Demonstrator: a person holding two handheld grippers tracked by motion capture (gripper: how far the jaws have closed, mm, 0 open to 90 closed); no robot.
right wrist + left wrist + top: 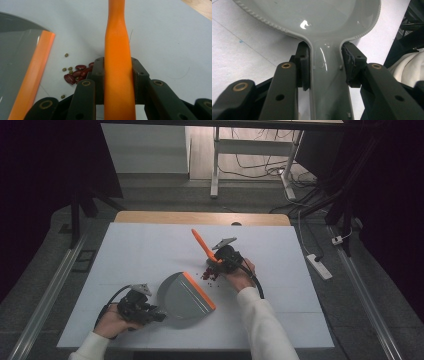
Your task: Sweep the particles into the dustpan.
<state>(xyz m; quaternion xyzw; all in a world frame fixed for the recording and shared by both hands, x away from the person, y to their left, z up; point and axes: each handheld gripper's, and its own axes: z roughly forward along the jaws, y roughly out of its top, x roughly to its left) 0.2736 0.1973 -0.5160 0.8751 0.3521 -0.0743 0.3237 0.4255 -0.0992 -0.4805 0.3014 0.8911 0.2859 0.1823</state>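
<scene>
High view first, from my side of the table outward. Nearest to me, my left gripper (142, 310) has its jaws closed on the handle of the grey dustpan (184, 296), which lies flat on the white table (140, 250). The orange lip (199, 290) of the pan faces away to the right. Just beyond this lip lies a small pile of red beans (210, 275), with some little green ones (67, 68) around it. Farther out, my right gripper (220, 259) is clamped on the orange brush handle (202, 244); its long axis points up and away from me. I judge the beans sit between brush and pan, nearer my right hand (240, 276), so the sweep should go toward the lip.
</scene>
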